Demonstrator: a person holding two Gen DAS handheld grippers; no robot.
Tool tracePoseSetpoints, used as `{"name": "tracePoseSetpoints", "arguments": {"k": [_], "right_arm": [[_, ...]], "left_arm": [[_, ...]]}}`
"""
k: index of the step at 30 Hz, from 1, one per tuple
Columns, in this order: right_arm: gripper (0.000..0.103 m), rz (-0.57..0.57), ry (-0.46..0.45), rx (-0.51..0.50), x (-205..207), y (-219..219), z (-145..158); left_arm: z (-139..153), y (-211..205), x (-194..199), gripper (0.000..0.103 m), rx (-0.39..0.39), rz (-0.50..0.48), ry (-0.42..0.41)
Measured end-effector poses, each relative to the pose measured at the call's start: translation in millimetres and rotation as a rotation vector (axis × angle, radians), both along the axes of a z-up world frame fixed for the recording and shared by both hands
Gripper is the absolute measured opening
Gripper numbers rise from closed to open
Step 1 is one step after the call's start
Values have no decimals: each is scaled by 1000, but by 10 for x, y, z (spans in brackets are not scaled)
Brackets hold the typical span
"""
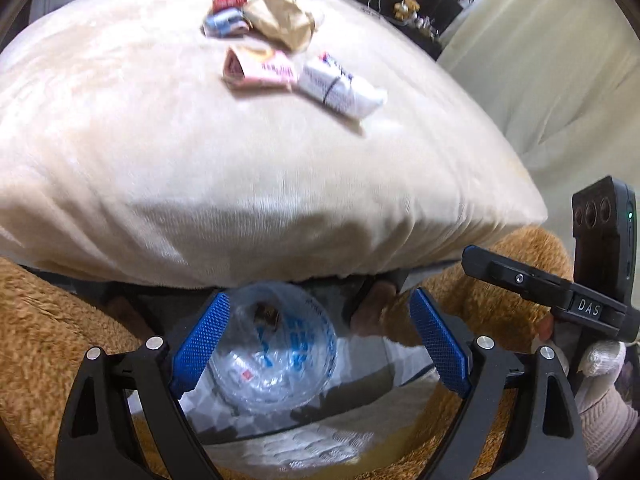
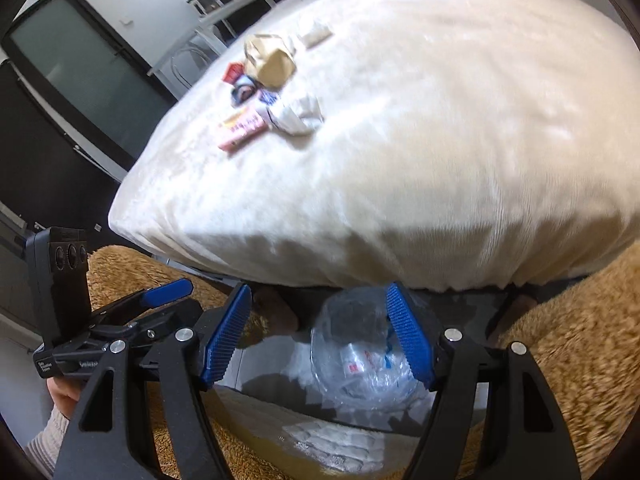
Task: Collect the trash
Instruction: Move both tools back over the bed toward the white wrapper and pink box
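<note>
Closest to my left gripper [image 1: 320,348], the blue textured pads [image 1: 200,344] stand spread wide; a crumpled clear plastic bag [image 1: 276,348] lies beyond and between them, and I can't see either pad pressing it. Blue print runs across the bag, too wrinkled to read, and something small and dark sits inside that I can't identify. Through the right camera my right gripper [image 2: 320,340] is spread about halfway, its right pad [image 2: 408,336] overlapping the same clear plastic bag [image 2: 360,356]; whether it touches or pinches the film I cannot tell. The bag's lower edge is cut off by the black gripper frames.

Around the bag spreads a brown shaggy rug [image 1: 60,340], with a pale quilted surface [image 1: 304,444] showing low between the fingers. A black clamp labelled "DAS" [image 1: 588,308] juts in at the right, and a hand in a knit sleeve [image 1: 600,360] grips beneath it.

Farther out, a big cream cushion [image 1: 240,180] of soft, velvety fabric bulges upward, hiding whatever it rests on. On top lies the trash: a white printed wrapper [image 1: 340,88], a pink wrapper [image 1: 260,68], a crumpled brown paper [image 1: 280,16] and small red and blue scraps [image 1: 224,12], all blurred, their lettering illegible. Beyond, a dark screen [image 2: 80,68] leans at left.
</note>
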State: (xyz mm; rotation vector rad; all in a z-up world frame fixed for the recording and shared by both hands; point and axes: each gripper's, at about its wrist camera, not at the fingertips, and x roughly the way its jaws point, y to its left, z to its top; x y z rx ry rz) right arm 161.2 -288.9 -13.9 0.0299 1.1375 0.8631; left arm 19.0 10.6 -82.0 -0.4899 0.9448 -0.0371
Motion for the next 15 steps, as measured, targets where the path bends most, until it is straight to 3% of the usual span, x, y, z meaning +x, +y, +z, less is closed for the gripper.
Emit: {"name": "tracePoseSetpoints", "arguments": {"k": [7,15], "right_arm": [[70,60,-112,20,155,122,265],[70,130,-209,18,495,477,410]], "left_arm": [[298,258,76,90,-12,54,-106],[565,631,337,89,20,85,-168]]}}
